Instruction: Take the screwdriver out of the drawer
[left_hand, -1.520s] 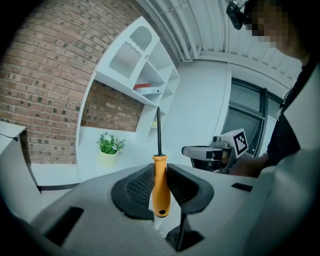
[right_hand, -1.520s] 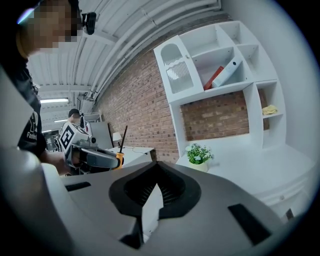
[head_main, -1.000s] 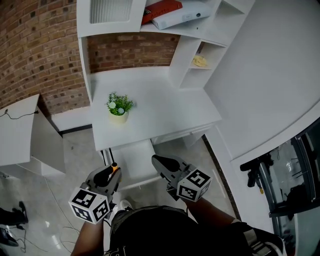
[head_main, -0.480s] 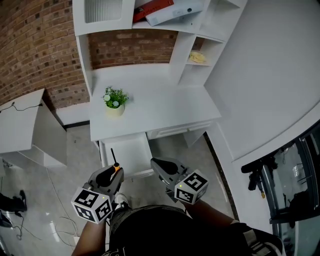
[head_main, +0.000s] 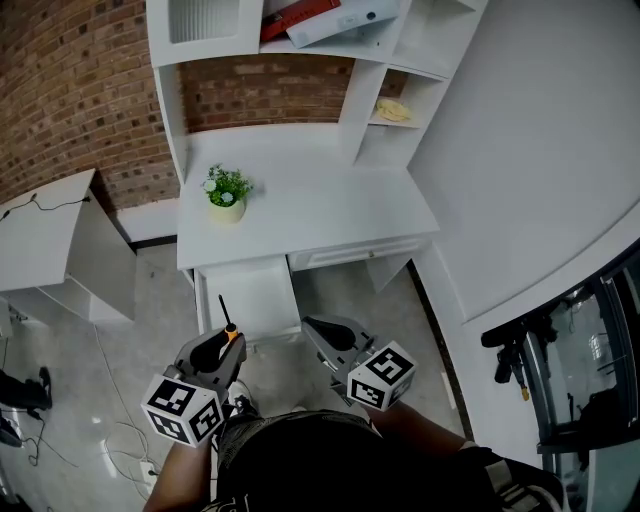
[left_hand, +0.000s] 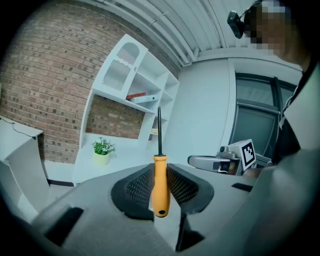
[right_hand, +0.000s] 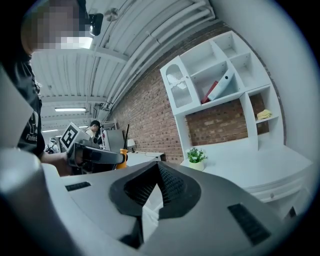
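Gripping the screwdriver (left_hand: 160, 184) with the left gripper (head_main: 222, 342), clenched on the orange handle. Pinched upright between the two ribbed black pads (left_hand: 138, 187), one touching each side of the handle's middle, with the butt end poking out below toward the camera and the thin dark shaft rising clear above the fingertips. Seen in the head view low at the left, lifted out of the drawer (head_main: 250, 297), overlapping its near left corner in the picture, shaft tip showing against the drawer's white. Pulled out from under the left side of the white desk (head_main: 310, 215), that drawer, its contents too washed out to read. Just beside the left and apart from it, the right gripper (head_main: 316, 328), closed tip to tip on nothing. On the desk's left part, a small potted plant (head_main: 226, 190), well apart from both.
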